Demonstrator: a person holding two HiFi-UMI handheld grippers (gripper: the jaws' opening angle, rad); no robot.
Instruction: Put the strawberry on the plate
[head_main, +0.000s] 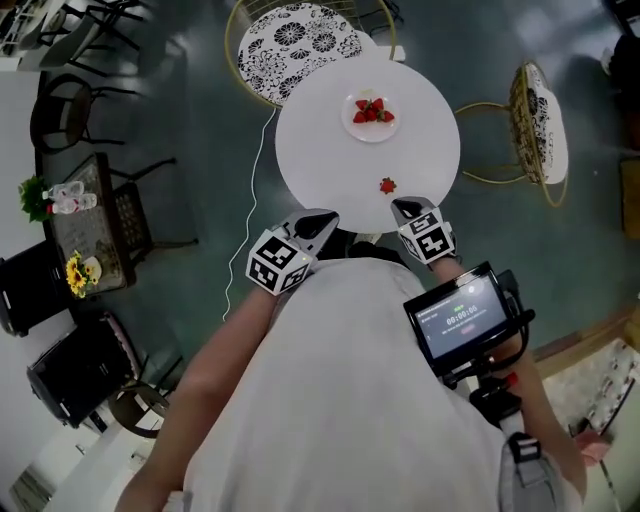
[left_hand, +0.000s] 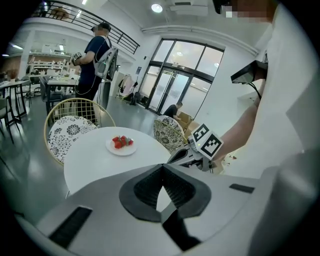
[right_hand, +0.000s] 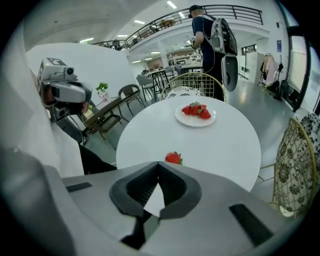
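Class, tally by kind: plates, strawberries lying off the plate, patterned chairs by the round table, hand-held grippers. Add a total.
plate: 1
strawberry off the plate: 1
patterned chair: 2
hand-held gripper, left and right: 2
Total: 6

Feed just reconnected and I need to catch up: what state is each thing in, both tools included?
Left tool: jaws shut, empty.
Right tool: jaws shut, empty, pointed toward the loose strawberry.
Loose strawberry: lying on the table, off the plate, untouched.
Plate: on the table's far side, holding several strawberries.
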